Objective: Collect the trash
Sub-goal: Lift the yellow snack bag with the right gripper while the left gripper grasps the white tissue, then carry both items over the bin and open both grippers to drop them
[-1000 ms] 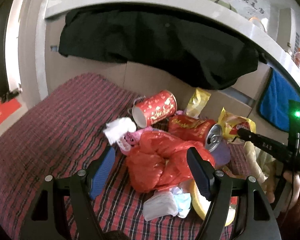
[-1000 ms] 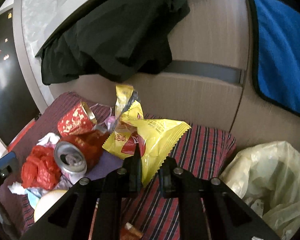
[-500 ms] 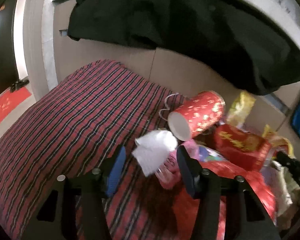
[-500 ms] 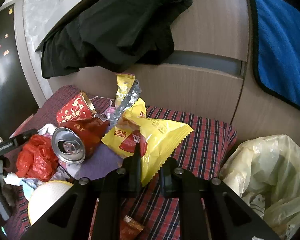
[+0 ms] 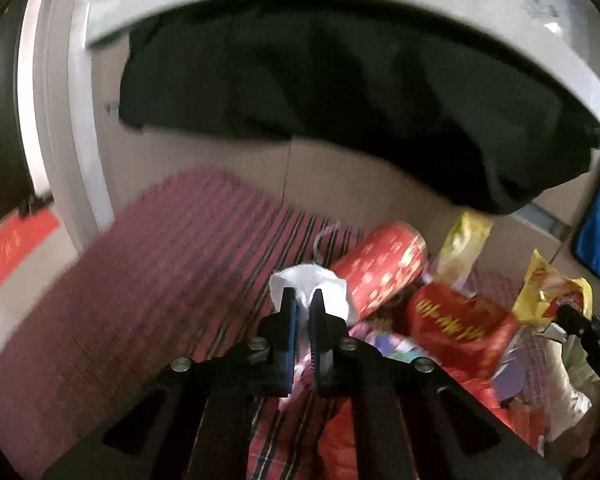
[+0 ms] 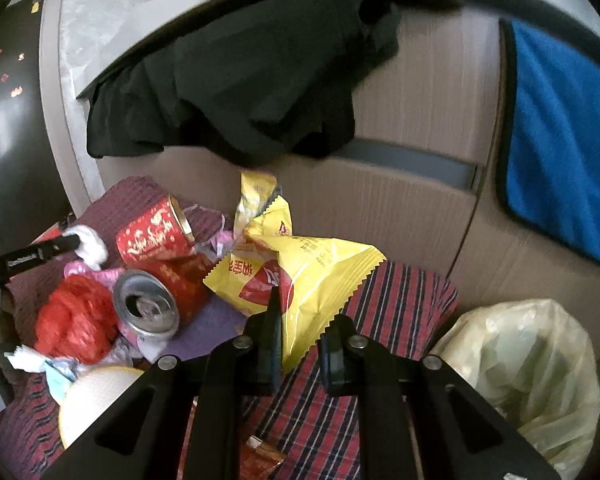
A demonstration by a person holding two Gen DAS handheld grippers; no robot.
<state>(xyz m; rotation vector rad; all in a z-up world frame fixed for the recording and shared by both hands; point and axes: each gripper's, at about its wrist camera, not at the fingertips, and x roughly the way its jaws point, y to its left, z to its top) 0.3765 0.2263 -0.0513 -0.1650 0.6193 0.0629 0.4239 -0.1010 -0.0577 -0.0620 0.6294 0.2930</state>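
L wrist: left gripper [image 5: 304, 300] has just closed, pinching white tissue [image 5: 318, 284] at its tips; red paper cup [image 5: 384, 268] just right of them.
R wrist: right gripper [image 6: 300, 312] clamps yellow snack bag [image 6: 312, 276]; drink can [image 6: 148, 310] left, pale trash bag [image 6: 540, 368] right.

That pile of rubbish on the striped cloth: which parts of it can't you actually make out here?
- Left wrist view: the whole frame is motion-blurred, so print on the red cup and red wrapper is unreadable.
- Left wrist view: the left gripper covers part of the white tissue it pinches.
- Right wrist view: the yellow snack bag in the right gripper hides whatever lies beneath.
- Right wrist view: the pale trash bag has its inside out of sight and is cut by the edge.
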